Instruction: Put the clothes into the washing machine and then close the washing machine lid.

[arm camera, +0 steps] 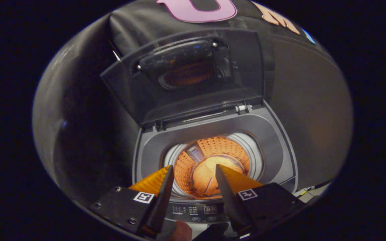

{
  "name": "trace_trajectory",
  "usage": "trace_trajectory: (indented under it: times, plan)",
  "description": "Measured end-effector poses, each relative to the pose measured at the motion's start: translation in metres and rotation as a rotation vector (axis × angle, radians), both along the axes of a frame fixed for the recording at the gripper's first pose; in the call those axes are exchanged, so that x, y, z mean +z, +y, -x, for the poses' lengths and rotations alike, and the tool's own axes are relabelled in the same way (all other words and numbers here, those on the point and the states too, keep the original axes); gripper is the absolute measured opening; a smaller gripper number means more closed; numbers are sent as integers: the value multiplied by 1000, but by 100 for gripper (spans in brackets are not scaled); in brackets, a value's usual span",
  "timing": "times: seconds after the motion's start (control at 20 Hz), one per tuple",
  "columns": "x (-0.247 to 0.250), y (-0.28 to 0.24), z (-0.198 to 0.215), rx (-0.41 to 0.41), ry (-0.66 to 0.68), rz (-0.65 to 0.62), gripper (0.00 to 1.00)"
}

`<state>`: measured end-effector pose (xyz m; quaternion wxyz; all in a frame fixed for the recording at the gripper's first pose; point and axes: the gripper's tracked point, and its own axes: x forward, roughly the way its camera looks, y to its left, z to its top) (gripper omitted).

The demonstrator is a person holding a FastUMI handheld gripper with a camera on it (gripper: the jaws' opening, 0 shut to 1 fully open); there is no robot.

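Clothes (209,177) lie at the bottom of the drum (213,150), a pale bundle seen past and between my fingertips. My hand-held gripper (193,172) is spread wide over the washer's opening, holding nothing. Cloth like that looks soft and light; it would sag and fold wherever pinched, so a bunched fold would be the place to take it, though it seems to be already where it belongs.

What I judge is left is the lid (193,77), standing upright at the back on its hinges (243,107). It looks like a stiff, smooth, glassy panel, probably slippery and prone to drop fast once tipped. I'd take it by the top free edge, hook or pinch the rim, and ease it down rather than let it slam. The control panel (199,211) sits just beneath my fingers.
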<state>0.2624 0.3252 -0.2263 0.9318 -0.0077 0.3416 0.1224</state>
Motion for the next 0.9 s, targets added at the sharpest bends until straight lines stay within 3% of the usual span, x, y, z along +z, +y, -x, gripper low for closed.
trace_trajectory:
  times: [0.05, 0.2, 0.35, 0.45, 0.9]
  plan:
    - [14, 2, 2, 7, -41, -9, 76]
    - [63, 10, 12, 12, -131, -44, 90]
    - [112, 23, 13, 35, -249, -106, 91]
    - [138, 28, 11, 36, -298, -98, 100]
    - [257, 60, -48, 31, -507, -74, 97]
